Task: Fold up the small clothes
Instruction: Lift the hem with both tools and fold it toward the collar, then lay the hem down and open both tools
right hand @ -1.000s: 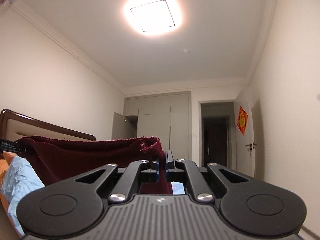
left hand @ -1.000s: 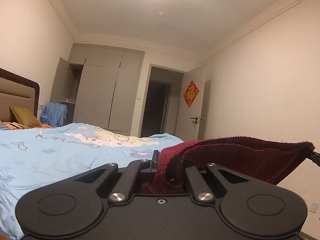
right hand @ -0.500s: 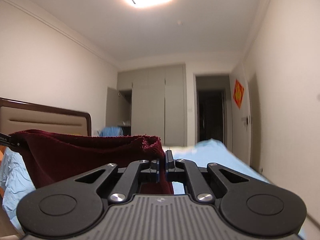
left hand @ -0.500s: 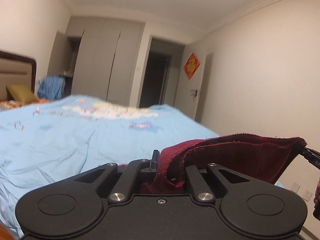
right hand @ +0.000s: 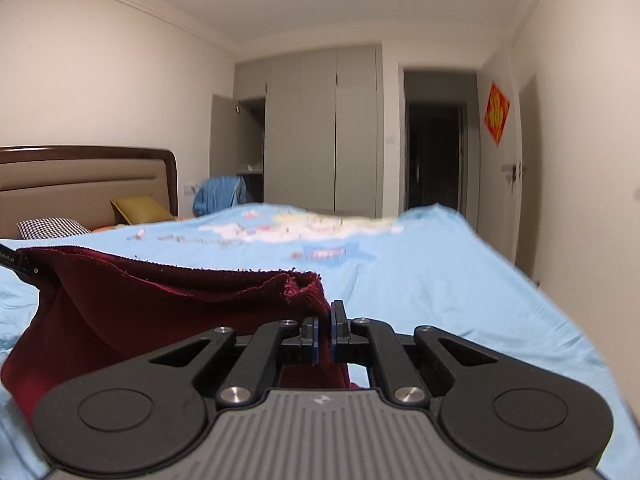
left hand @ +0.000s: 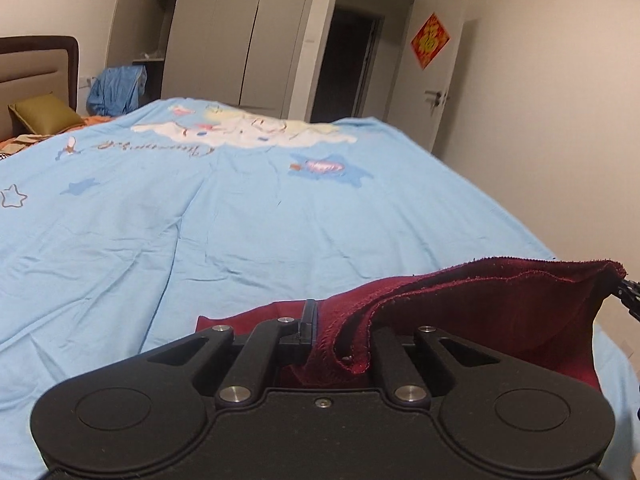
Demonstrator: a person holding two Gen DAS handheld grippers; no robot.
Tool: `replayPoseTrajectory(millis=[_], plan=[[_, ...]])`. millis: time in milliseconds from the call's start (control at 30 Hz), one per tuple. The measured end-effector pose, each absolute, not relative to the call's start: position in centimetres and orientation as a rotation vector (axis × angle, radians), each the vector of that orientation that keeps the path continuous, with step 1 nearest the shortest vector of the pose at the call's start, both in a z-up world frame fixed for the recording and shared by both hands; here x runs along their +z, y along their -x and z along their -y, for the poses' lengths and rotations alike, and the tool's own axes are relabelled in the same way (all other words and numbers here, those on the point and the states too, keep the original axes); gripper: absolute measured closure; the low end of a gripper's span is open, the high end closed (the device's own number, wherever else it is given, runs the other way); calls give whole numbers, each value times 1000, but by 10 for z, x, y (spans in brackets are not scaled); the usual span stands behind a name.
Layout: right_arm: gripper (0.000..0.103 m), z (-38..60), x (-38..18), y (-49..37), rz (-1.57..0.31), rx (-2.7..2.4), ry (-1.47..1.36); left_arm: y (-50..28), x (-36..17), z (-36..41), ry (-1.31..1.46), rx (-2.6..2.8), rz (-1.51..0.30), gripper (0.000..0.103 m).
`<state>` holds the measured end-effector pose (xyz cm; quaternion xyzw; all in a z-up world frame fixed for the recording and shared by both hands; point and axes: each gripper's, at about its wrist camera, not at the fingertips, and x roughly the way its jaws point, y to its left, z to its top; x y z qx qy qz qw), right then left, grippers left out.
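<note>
Left gripper [left hand: 320, 322]: jaws closed down on one corner of the cloth [left hand: 500, 312]. Only the left finger shows as a thin black blade; the right one is buried under the fabric bunched over it.

Right gripper [right hand: 325, 322]: jaws pinched nearly together with a thin layer of cloth [right hand: 160, 308] between the pads, gripping the opposite corner. Small frayed tuft of fabric sticks up just above the fingertips.

Cloth: dark red, towel-like pile, hemmed edge with visible stitching. Held up between the two grippers above the bed [left hand: 240, 220]; top edge runs roughly level from one grip to the other, slightly slack. Body hangs down in a sagging curve. In the left view a lower part looks to lie on or near the sheet beside the gripper; contact can't be confirmed. In each view the other gripper's tip is just visible at the cloth's far corner, at the frame edge.

Bed: light blue sheet with a cartoon print, lightly creased. Headboard [right hand: 80, 176], olive cushion [right hand: 140, 208] and checked pillow [right hand: 52, 227] at the head end.

Back wall: grey wardrobe [right hand: 320, 128], one door ajar, shelf inside with something small on it, too blurred to tell what. Blue garment [left hand: 116, 90] heaped in front of it. Red decoration [left hand: 430, 40] on the open room door.
</note>
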<state>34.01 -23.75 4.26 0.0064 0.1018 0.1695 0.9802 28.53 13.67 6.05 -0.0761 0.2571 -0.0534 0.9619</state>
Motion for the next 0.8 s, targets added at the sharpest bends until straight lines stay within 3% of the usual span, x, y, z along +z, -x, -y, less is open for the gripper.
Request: replayPoseTrajectory(millis=[267, 500, 533, 600, 633, 667, 800], plan=[[97, 241, -2, -428, -406, 357, -94, -371, 12, -148, 204, -70, -686, 95], [94, 235, -30, -443, -458, 354, -110, -394, -18, -151, 239, -50, -756, 88], [92, 235, -32, -445, -462, 352, -112, -394, -19, -152, 246, -52, -757, 82], [87, 236, -35, -445, -466, 353, -112, -396, -19, -155, 268, -65, -750, 54], [75, 235, -36, -444, -467, 357, -111, -395, -18, -157, 286, -72, -739, 28], [59, 234, -34, -446, -466, 359, -107, -394, -17, -159, 303, -74, -721, 14], [30, 230, -34, -437, -451, 363, -64, -387, -13, -165, 339, -53, -684, 3]])
